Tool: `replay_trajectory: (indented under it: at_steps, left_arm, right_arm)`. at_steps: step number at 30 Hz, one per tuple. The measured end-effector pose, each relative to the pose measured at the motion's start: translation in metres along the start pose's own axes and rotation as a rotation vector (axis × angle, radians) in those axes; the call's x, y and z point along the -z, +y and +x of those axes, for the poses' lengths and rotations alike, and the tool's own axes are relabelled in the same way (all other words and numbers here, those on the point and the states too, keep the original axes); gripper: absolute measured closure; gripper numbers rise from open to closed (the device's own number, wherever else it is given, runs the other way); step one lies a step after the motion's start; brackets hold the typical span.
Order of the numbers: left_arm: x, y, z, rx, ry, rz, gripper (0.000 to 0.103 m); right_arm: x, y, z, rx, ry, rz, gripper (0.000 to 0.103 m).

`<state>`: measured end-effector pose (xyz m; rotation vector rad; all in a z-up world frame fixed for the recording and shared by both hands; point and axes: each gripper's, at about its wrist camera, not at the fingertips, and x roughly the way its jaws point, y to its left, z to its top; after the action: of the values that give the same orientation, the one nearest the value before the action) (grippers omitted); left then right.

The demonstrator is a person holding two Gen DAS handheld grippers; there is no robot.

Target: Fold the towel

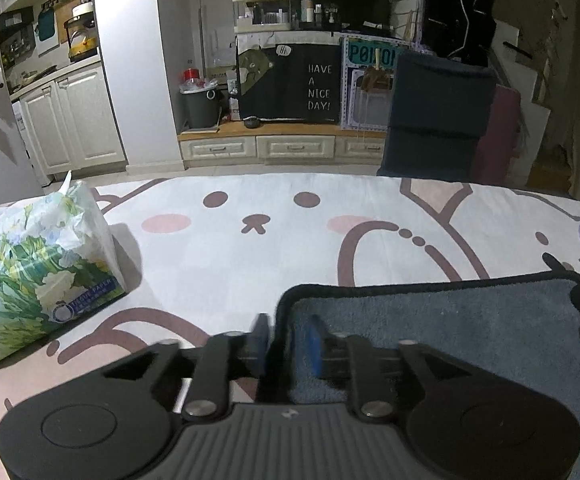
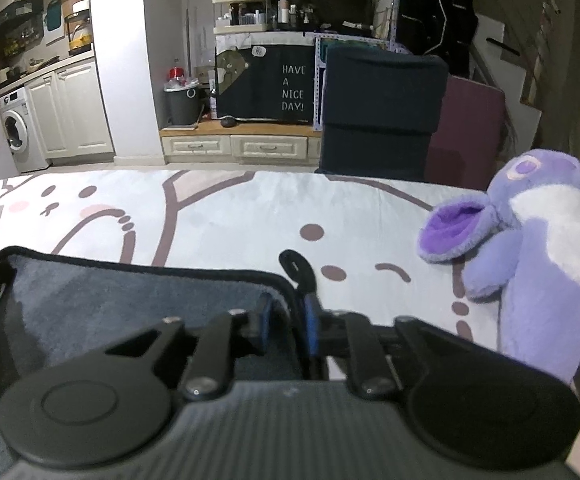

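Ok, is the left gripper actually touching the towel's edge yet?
Touching. In the left wrist view, the left gripper has its blue pads on either side of the towel's black-trimmed left edge, which passes between them with no visible gap.

The room is dim, lit artificially. At the left a kitchen nook has white cabinets (image 1: 71, 120) and a front-loading washing machine (image 2: 19, 130) beside a white wall pillar (image 1: 137, 60). Straight ahead, a low wooden-topped drawer unit (image 1: 285, 146) carries a dark cloth reading "HAVE A NICE DAY!" (image 1: 318, 87), with a cluttered rack (image 1: 261, 10) above and a grey bin (image 1: 201, 106) alongside. A dark blue chair back (image 2: 382, 112) stands nearer, on a pale tiled floor (image 1: 249, 169).
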<state>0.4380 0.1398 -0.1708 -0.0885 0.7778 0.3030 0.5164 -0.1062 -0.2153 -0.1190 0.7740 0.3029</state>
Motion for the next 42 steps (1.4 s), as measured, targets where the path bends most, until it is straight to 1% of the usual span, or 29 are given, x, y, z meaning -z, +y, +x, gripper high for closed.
replay_trajectory:
  at_steps: [1,2,3,4,5,9,10,11,12,13,15,18,26,28,31,36,42]
  left_arm:
    - [0.000,0.000,0.000,-0.005,0.001,-0.003,0.060]
    - [0.000,0.001,-0.001,-0.012,0.002,-0.006,0.051]
    - [0.000,0.002,-0.001,-0.019,0.004,-0.011,0.046]
    - [0.001,0.003,-0.001,-0.027,0.008,-0.020,0.034]
    - [0.001,0.004,-0.002,-0.036,0.011,-0.031,0.026]
    - [-0.001,0.004,-0.006,-0.048,0.020,-0.029,0.014]
    - [-0.001,0.003,-0.007,-0.048,0.023,-0.028,0.008]
    - [-0.001,0.003,-0.008,-0.051,0.024,-0.027,0.004]
    - [-0.002,0.002,-0.009,-0.058,0.024,-0.027,0.003]
    - [-0.002,0.002,-0.011,-0.063,0.024,-0.026,0.001]
    - [-0.003,0.001,-0.014,-0.060,0.030,-0.031,0.000]
    - [-0.006,0.001,-0.021,-0.051,0.039,-0.038,0.000]
    - [-0.013,-0.004,-0.059,-0.025,0.001,-0.046,0.000]
    - [-0.014,-0.005,-0.071,-0.022,-0.010,-0.041,0.000]
    - [-0.016,-0.005,-0.085,-0.022,-0.002,-0.043,0.000]
    - [-0.018,-0.004,-0.115,-0.023,-0.032,-0.050,0.000]
    - [-0.018,-0.003,-0.149,-0.017,-0.053,-0.052,0.000]
  right_arm:
    - [0.000,-0.001,0.000,0.004,0.003,0.001,0.064]
    - [0.001,-0.001,0.000,0.011,0.003,0.002,0.053]
    - [0.001,-0.002,-0.001,0.020,0.002,0.005,0.045]
    - [0.001,-0.003,-0.002,0.026,0.004,0.007,0.042]
    - [0.001,-0.004,-0.002,0.029,0.006,0.013,0.036]
    - [0.000,-0.007,-0.006,0.051,0.010,0.029,0.016]
    - [0.000,-0.008,-0.007,0.051,0.013,0.031,0.014]
    - [0.000,-0.009,-0.008,0.052,0.015,0.037,0.009]
    - [0.000,-0.010,-0.009,0.053,0.015,0.044,0.003]
    - [0.000,-0.011,-0.010,0.049,0.010,0.051,0.000]
    - [0.000,-0.013,-0.014,0.032,-0.003,0.058,0.000]
    - [-0.002,-0.013,-0.021,0.032,-0.007,0.056,0.000]
    - [-0.009,-0.010,-0.053,0.023,-0.016,0.046,0.000]
    - [-0.011,-0.008,-0.064,0.020,-0.027,0.042,0.000]
    - [-0.013,-0.007,-0.082,-0.007,-0.044,0.057,0.000]
    - [-0.020,-0.004,-0.117,-0.039,-0.062,0.082,0.000]
    - [-0.022,0.004,-0.156,-0.039,-0.092,0.049,0.000]
